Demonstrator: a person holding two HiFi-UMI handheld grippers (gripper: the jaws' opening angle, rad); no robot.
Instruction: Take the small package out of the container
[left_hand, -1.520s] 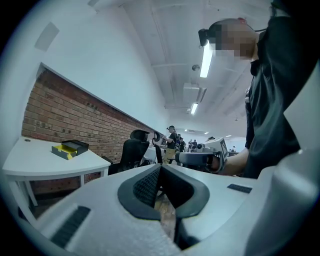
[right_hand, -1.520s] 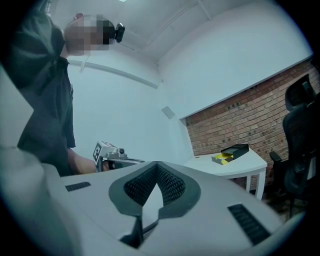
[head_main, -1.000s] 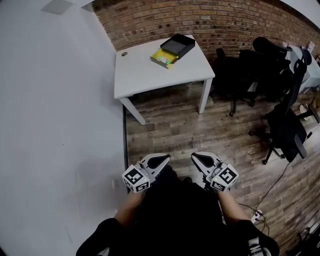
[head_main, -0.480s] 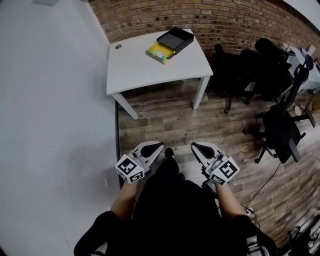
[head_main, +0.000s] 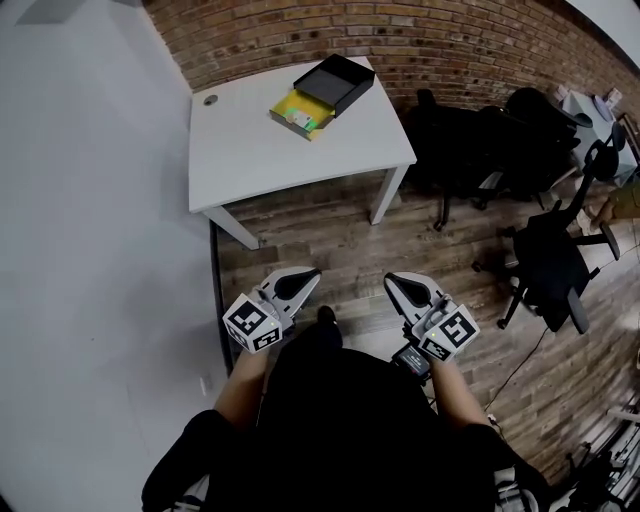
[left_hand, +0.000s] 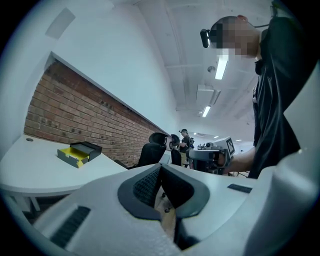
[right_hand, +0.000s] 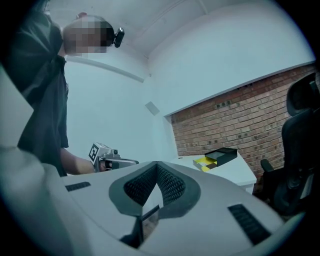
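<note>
On the table (head_main: 300, 165), well beyond the closed, empty left gripper (head_main: 300, 282) and right gripper (head_main: 400, 285), the small package (head_main: 299, 119) in its box (head_main: 335, 82) looks light and stiff, so pinching its sides should work.

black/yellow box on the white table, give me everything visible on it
The box is flat and rectangular, cardboard by its look: a shallow black open-topped part toward the brick wall, a yellow part jutting from it toward the room. A small white-and-green item lies on the yellow part. It lies flat, askew, near the far edge of the white table. Only the table touches it.
</note>
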